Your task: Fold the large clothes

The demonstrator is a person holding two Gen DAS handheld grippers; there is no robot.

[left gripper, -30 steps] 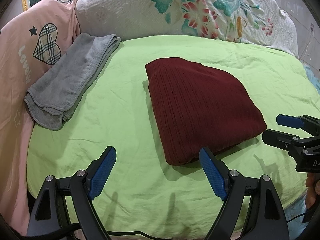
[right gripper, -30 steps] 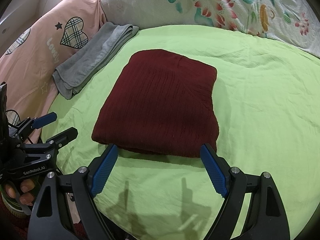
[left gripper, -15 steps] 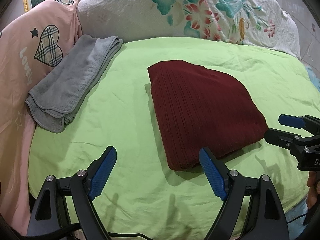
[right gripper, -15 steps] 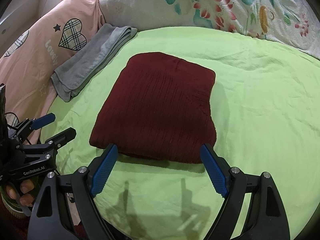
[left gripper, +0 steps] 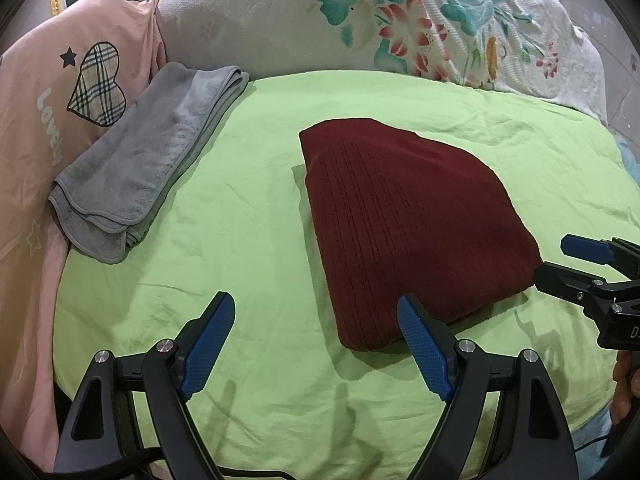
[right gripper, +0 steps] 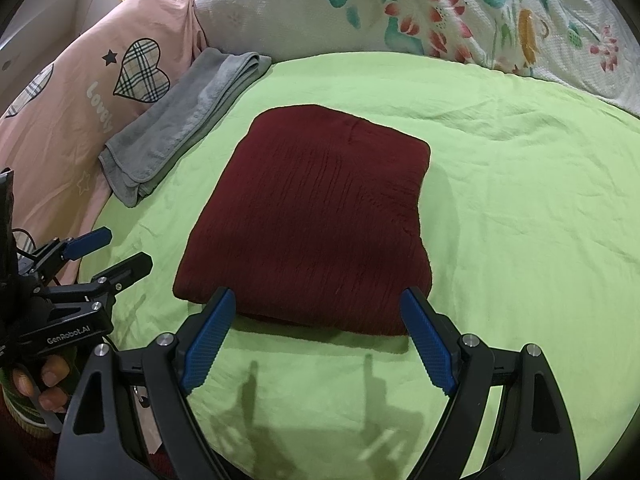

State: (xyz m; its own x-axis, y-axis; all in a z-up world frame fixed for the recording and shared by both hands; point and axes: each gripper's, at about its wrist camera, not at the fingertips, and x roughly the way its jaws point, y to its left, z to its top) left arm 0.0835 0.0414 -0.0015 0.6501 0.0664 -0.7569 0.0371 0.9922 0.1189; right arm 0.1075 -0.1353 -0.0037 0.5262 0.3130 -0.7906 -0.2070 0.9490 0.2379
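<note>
The left gripper (left gripper: 316,344) hangs with jaws spread wide and empty above the green sheet (left gripper: 240,240), its right finger just short of the near corner of the folded maroon sweater (left gripper: 408,224). The right gripper (right gripper: 316,340) is likewise released, jaws flanking the sweater's near edge, perhaps not touching it. The sweater lies flat mid-bed. A folded grey towel (left gripper: 140,160) rests to its left, against a pink pillow (left gripper: 60,92).

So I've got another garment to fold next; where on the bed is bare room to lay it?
Widest bare green sheet lies right of the folded maroon knit, toward the floral pillow. A narrower strip separates it from the folded grey towel.
</note>
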